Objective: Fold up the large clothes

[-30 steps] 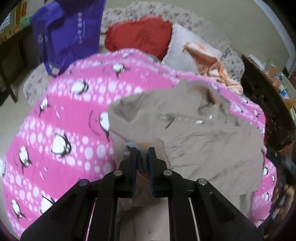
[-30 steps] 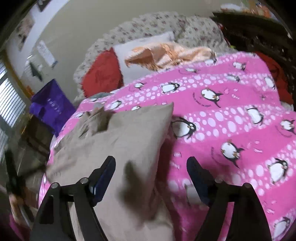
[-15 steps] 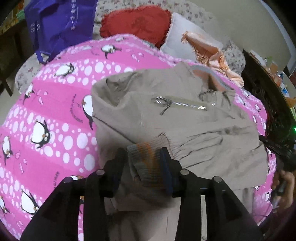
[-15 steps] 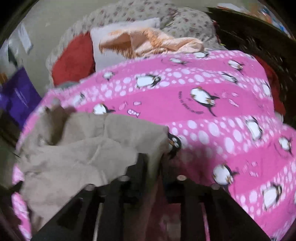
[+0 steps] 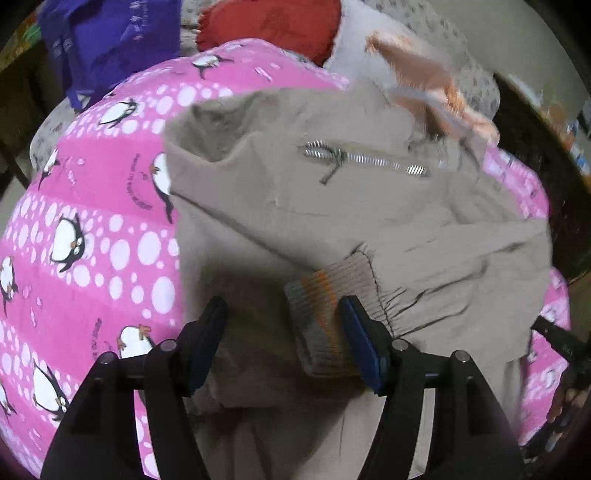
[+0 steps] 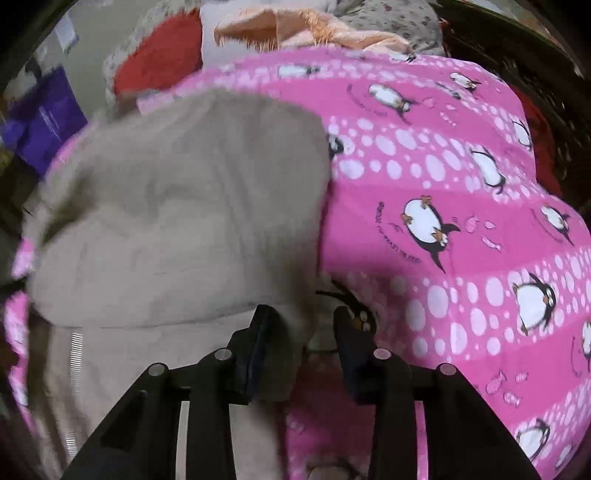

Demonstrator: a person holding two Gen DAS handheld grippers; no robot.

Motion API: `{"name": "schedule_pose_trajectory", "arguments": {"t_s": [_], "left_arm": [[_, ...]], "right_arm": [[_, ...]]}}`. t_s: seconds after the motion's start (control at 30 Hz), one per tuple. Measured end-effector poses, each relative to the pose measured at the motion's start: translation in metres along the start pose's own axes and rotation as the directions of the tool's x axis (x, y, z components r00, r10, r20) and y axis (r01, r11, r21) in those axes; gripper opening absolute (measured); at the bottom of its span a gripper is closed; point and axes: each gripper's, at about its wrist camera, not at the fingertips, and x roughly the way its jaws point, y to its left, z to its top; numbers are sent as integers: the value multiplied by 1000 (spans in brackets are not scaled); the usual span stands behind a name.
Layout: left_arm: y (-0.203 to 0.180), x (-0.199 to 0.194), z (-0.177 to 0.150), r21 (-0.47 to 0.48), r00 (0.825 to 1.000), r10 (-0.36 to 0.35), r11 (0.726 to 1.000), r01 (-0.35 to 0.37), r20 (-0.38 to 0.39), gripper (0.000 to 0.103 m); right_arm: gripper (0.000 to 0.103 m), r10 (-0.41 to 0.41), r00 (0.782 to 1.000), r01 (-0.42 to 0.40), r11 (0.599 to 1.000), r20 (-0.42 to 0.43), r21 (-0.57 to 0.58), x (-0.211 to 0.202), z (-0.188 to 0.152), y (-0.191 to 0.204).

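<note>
A beige jacket (image 5: 332,206) with a silver chest zipper (image 5: 365,158) lies on a pink penguin blanket (image 5: 92,229). Its sleeve is folded across the body, and the ribbed cuff with orange stripes (image 5: 325,314) lies against the right finger of my left gripper (image 5: 284,321), whose jaws stand wide apart. In the right wrist view the jacket (image 6: 177,206) covers the left half of the blanket (image 6: 461,206). My right gripper (image 6: 301,325) is open, with the jacket's edge lying loose between its fingers.
A red cushion (image 5: 269,26), a white pillow and peach fabric (image 5: 428,81) lie at the far end of the bed. A purple bag (image 5: 96,40) hangs at the far left. Dark furniture (image 5: 546,162) stands along the right side.
My left gripper has opened and let go of the sleeve cuff, now lying across the jacket. My right gripper shut half a second ago and has since opened.
</note>
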Motion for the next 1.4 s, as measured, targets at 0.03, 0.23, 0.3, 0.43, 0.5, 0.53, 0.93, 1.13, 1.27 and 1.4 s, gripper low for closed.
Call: {"name": "schedule_pose_trajectory", "arguments": {"t_s": [0.03,0.23,0.3,0.43,0.5,0.53,0.93,1.13,1.27,1.4], "left_arm": [[5,-9,0,-16,1000,-13,1000,13,22,64],[31,-49,-8,-36,996,-2,999,5,91,64],[37,-55,-16,-34,996,-5,999,8,90,64],[53,-61,-42,-36,999,-8,999,9,44,64],[59,-63,-56,-49,1000,-7,999,8,27,64],[61,-63,-63,-50,1000,-4,999,4,14,66],[43,-14,-63,109,993,120,987,-118,-19,70],[69,-4,-49,-105,990,131,987,-124,55,66],[103,-12,-52,-214,992,91,974,-70,87,44],[132,-13,-56,-301,994,56,953,-25,95,43]], "right_arm": [[40,25,999,-25,1000,27,-3,-14,0,1],[52,167,978,-150,980,125,-134,-59,6,46],[51,242,965,-223,960,99,-170,-53,9,73],[49,271,961,-250,937,56,-243,-12,20,134],[49,261,963,-238,939,62,-247,5,24,158],[50,249,966,-227,944,66,-239,18,30,171],[70,234,972,-225,957,31,-183,-12,4,127],[70,246,969,-244,968,32,-53,-44,-22,67],[72,197,979,-194,980,46,-49,-55,-30,53],[74,187,980,-186,982,69,-24,-60,-37,36]]}}
